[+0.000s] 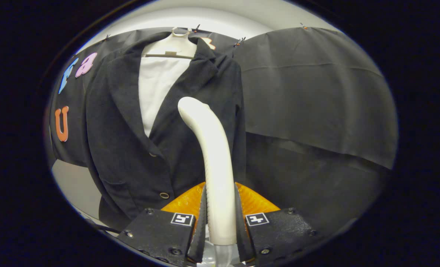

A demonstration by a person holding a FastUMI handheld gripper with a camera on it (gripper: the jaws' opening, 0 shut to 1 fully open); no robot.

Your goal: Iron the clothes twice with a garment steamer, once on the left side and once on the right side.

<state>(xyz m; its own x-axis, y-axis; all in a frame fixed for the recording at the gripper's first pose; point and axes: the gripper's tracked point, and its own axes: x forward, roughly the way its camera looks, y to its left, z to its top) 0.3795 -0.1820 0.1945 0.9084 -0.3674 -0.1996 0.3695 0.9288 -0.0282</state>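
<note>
Around you the booth is walled with black cloth (308,92), pinned up along its top edge with small clips, and it hangs in loose folds, one sheet overlapping another to the right of the garment. Above the cloth a pale wall (212,16) curves over, and a pale patch of surface (73,185) shows below the cloth to the left of the jacket's hem.

Some things you cannot make out fully. The steamer's lower end drops out of sight between the fingers, where a bit of clear or greyish part shows beneath the white handle. An orange ribbed part (184,202) sits behind the handle just ahead of the fingers (whether it belongs to the tool or to the steamer is not clear). The jacket's lower hem is cut off by the tool, and its far sleeve blends into the dark cloth behind it.

Your tool (221,222) is closed on the garment steamer (212,155), both fingers pressing against its white handle from either side. The steamer rises upright from between the fingers and bends at the top towards the jacket, its rounded head near the lapel.

The dark jacket (127,148) hangs beyond the fingers on a pale hanger (177,44), open at the collar over a white shirt (156,89), with a button at the front closure and one lower down.
</note>
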